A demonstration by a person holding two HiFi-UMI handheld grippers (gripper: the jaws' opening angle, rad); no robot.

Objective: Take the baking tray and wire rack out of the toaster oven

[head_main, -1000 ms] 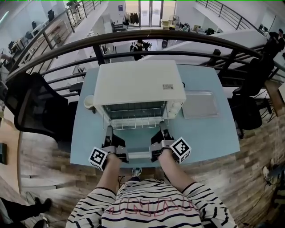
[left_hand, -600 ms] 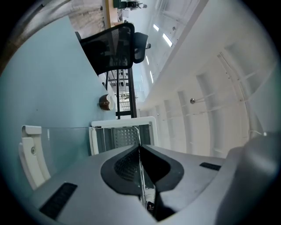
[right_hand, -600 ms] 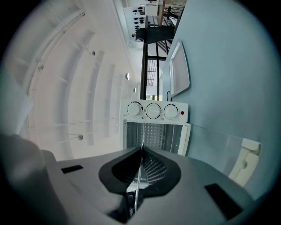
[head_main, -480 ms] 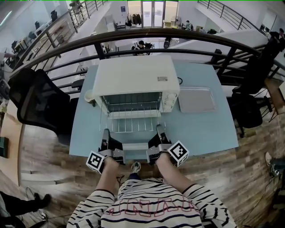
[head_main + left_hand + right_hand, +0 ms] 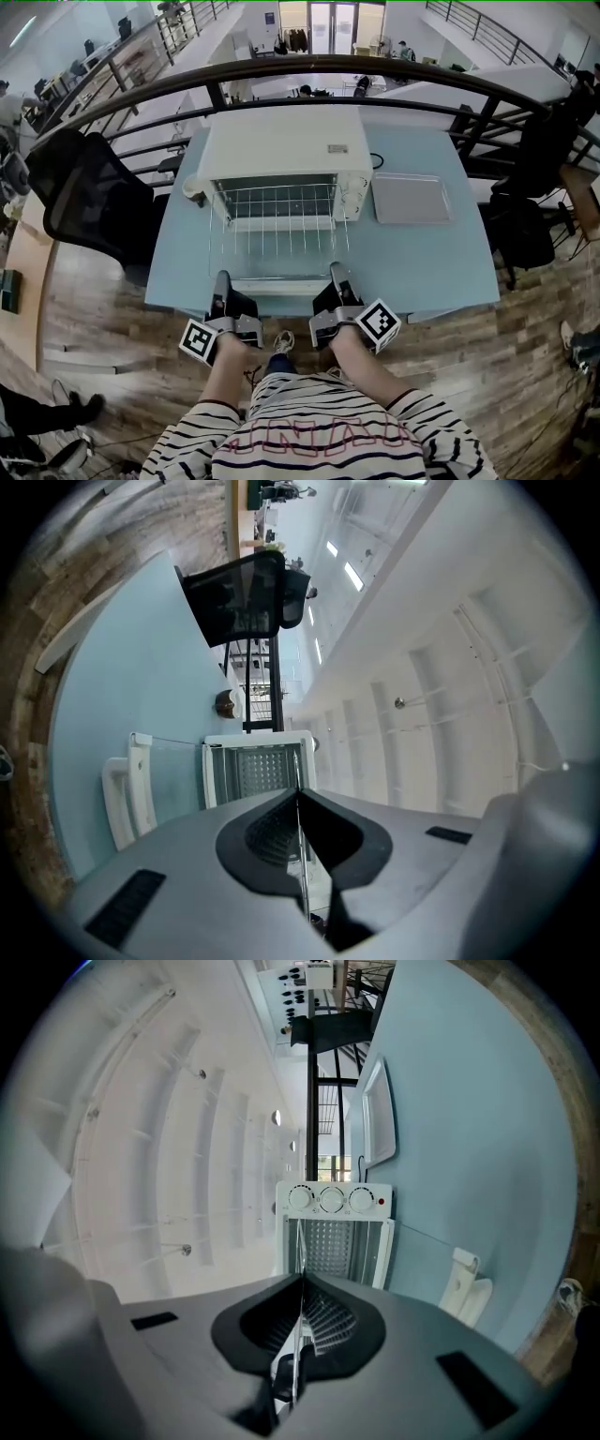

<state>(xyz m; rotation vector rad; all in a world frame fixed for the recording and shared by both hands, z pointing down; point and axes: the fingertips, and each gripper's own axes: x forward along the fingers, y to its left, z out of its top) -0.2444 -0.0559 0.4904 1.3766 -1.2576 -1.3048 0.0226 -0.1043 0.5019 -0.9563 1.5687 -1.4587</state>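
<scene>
The wire rack (image 5: 278,246) juts level from the mouth of the toaster oven (image 5: 281,145), its long axis left to right and its far edge seemingly just inside. The left tool (image 5: 222,277) and right tool (image 5: 337,272) each clench a near corner, equally close. The way out is likely straight toward the person. The baking tray (image 5: 410,198) lies on the tabletop (image 5: 427,267), right of the oven.

Black chair (image 5: 89,202) left of blue table (image 5: 422,262), railing (image 5: 281,67) behind

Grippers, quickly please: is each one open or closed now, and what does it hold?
The left gripper is closed on the front edge of the wire rack.
The right gripper is closed on that same edge.
</scene>
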